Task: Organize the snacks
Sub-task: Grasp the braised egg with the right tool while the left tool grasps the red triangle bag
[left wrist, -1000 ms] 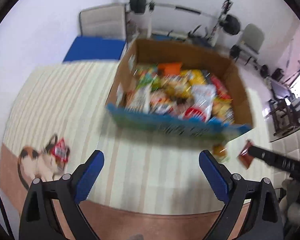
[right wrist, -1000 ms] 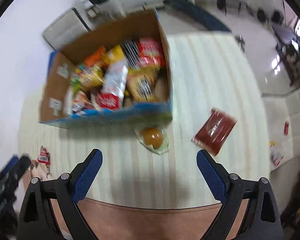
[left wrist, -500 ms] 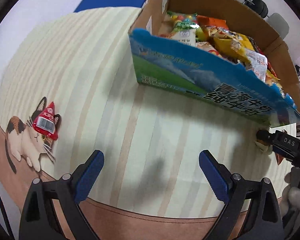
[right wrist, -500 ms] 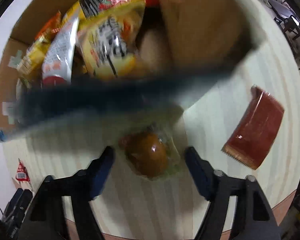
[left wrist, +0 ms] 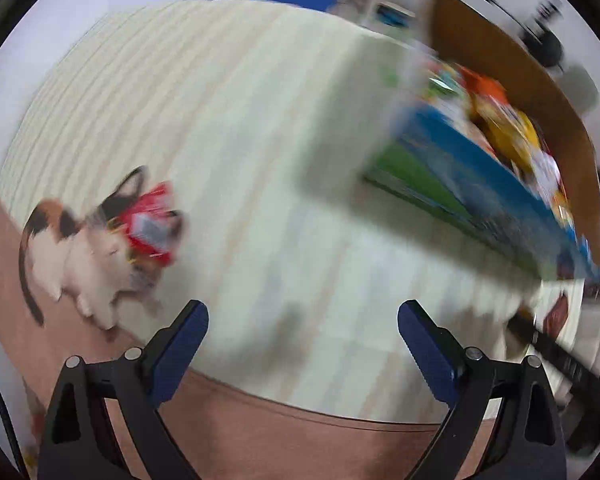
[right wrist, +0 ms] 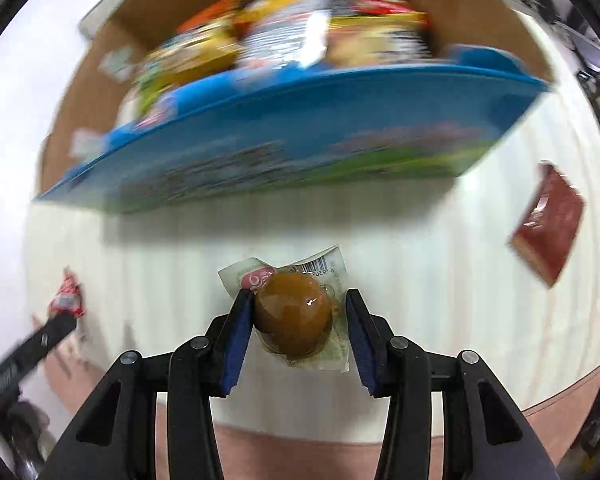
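Pickup step: right tongs (right wrist: 296,320) closing around the wrapped egg (right wrist: 294,314), not yet clamped; left tongs (left wrist: 302,338) apart, empty; next, a lift into the snack box (right wrist: 300,136).

We see a glossy brown egg (right wrist: 293,314) sealed in clear, shiny plastic wrap. The box (right wrist: 300,136) looks like matt brown cardboard inside, with a smooth printed blue face. The table cover (left wrist: 240,128) seems matt, ribbed cloth. The gripper pads (left wrist: 180,354) look like matt blue rubber on black plastic.
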A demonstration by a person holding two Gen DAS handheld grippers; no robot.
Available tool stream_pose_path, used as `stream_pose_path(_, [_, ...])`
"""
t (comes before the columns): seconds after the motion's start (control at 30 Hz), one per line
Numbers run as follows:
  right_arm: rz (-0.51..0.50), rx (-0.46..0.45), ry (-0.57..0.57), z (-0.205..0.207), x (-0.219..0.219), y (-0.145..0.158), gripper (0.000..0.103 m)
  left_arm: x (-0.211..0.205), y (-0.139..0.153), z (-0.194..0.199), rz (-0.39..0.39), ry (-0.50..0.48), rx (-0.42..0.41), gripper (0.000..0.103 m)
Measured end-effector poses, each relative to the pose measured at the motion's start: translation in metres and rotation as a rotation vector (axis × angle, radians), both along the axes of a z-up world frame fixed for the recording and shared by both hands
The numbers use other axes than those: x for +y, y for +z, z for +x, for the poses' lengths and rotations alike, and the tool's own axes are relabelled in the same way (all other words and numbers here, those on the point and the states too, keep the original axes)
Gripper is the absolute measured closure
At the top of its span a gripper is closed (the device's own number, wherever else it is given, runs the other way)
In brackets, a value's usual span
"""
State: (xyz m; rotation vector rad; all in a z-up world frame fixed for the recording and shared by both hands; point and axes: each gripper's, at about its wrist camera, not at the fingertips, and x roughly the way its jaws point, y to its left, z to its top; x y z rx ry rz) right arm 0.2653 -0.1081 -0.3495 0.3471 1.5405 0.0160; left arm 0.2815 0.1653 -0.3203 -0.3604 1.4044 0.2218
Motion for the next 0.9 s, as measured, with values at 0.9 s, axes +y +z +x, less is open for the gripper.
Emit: stream_pose_path(0.9, [0.069, 0.016, 0.143, 0.031, 0.133, -0.014, 0.055, 0.150, -0.074, 0.055, -0.102, 0.238, 0.184, 0.042])
